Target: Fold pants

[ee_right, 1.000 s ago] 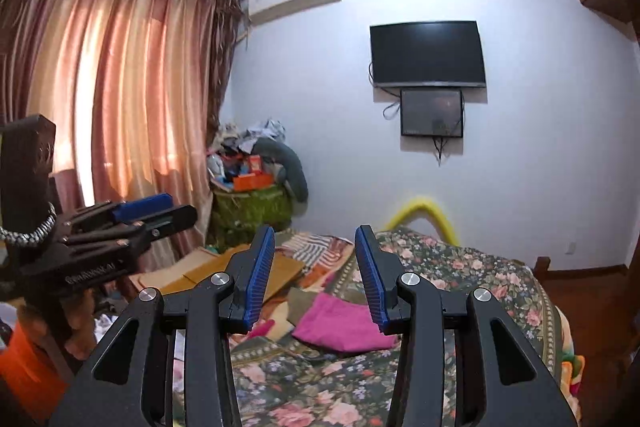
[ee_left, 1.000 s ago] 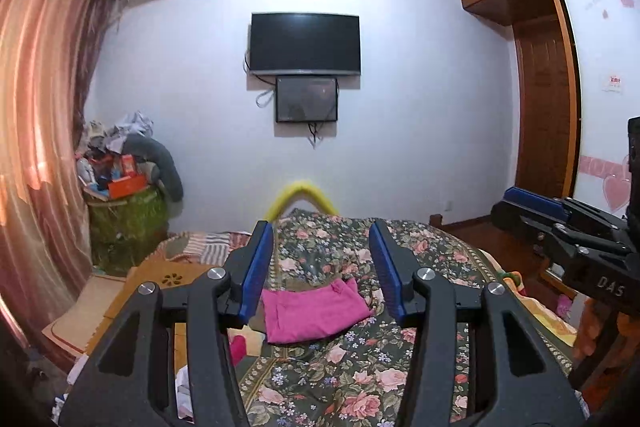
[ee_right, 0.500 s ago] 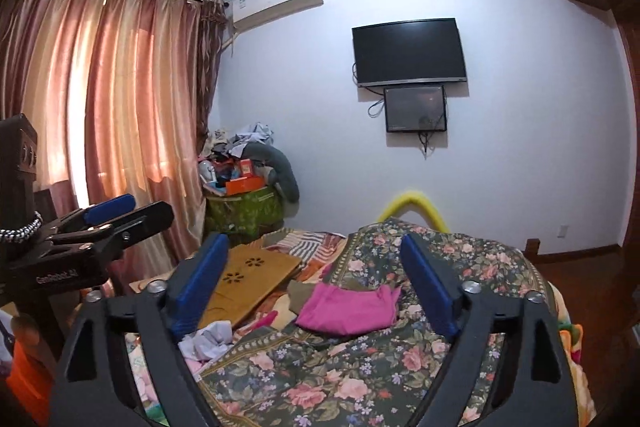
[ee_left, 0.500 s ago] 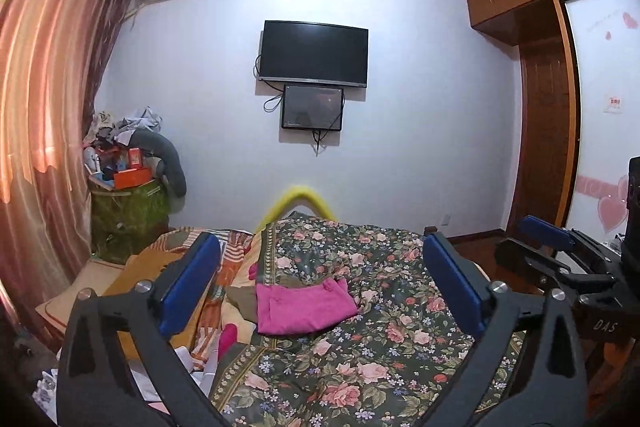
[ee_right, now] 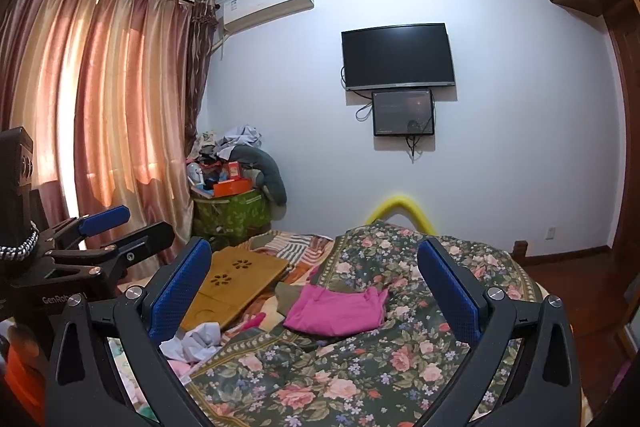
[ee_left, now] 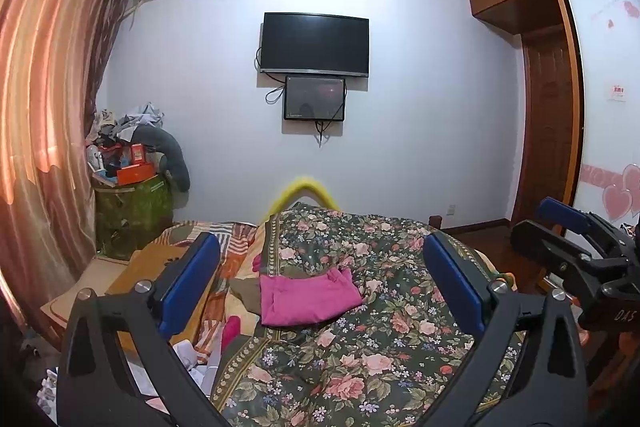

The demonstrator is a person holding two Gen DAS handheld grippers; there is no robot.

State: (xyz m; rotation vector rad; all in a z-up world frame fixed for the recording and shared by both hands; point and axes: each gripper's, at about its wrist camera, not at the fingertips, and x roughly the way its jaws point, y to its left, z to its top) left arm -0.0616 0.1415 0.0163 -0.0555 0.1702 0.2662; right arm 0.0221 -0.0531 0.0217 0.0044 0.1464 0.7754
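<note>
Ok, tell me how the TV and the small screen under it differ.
The TV is wider and larger than the small screen. The TV hangs higher; the small screen sits just below it, its top edge by the TV's bottom edge. The TV is plain black, while the small screen shows faint reflections. Both are dark, rectangular and wall-mounted.

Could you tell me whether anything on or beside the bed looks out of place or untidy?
Yes. Crumpled white cloth and other clothes lie loose beside the floral quilt, and a wooden lap tray sits tilted on the bedding. The pink pants lie folded on the quilt, clear of both open grippers.
</note>
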